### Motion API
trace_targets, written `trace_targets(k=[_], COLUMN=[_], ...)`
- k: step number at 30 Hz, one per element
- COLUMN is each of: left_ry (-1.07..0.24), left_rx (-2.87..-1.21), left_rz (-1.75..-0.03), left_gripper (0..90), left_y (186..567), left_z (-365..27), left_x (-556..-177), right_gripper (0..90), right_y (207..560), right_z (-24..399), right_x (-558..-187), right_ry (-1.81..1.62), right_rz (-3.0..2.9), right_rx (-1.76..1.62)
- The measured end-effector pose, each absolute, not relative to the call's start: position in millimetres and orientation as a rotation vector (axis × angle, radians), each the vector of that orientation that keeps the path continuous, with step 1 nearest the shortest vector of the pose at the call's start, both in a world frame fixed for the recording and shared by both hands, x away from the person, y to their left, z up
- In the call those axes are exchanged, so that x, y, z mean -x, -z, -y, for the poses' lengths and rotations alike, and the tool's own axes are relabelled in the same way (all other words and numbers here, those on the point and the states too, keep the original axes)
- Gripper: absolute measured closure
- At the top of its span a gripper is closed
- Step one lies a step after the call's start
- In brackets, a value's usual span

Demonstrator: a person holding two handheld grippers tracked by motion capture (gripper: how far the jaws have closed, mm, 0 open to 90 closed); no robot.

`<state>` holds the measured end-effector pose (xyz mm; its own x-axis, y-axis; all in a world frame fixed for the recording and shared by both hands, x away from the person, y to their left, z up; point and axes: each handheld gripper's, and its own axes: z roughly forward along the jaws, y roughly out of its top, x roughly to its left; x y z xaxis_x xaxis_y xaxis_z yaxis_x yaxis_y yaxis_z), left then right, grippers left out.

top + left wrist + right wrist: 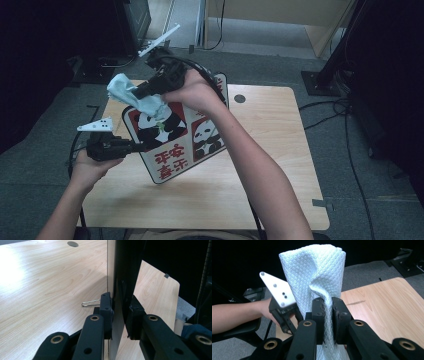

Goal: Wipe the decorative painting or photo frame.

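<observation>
A flat board [175,135] printed with pandas on red squares hangs tilted over the wooden table [260,150]. My left gripper [137,146] is shut on its left edge. Seen edge-on in the left gripper view, the board [125,272] sits between the pressed jaws of that left gripper [121,312]. My right gripper [137,92] is raised at the board's upper left corner, shut on a pale blue quilted cloth [125,90]. In the right gripper view the cloth [317,267] stands up out of the right gripper [327,312], with the left gripper [284,315] and its hand behind.
The table has a round cable hole [240,98] near its far edge. A thin wire loop [88,303] shows just beyond the left jaw. Cables [350,145] trail over the carpet on the right, near a black stand base [320,80]. Dark furniture stands at the back left.
</observation>
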<state>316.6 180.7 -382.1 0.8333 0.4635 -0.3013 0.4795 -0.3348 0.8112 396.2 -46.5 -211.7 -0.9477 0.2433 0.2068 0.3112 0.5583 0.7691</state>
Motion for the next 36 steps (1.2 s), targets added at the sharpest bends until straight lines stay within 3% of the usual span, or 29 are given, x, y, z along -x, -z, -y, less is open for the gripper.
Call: trace_targets(k=[7, 36], left_ry=[0.015, 0.012], left_rx=[-1.978, -1.98], left_rz=[-0.7, -0.707], left_gripper=[78.5, 78.6], left_y=[382, 381], left_z=[-181, -181], left_x=[-317, -317], right_gripper=[82.4, 82.5], right_y=[222, 224], right_z=[25, 55], right_x=[-394, -406], right_ry=[1.309, 1.3], right_rz=[2.715, 2.716], right_rx=[0.461, 0.597])
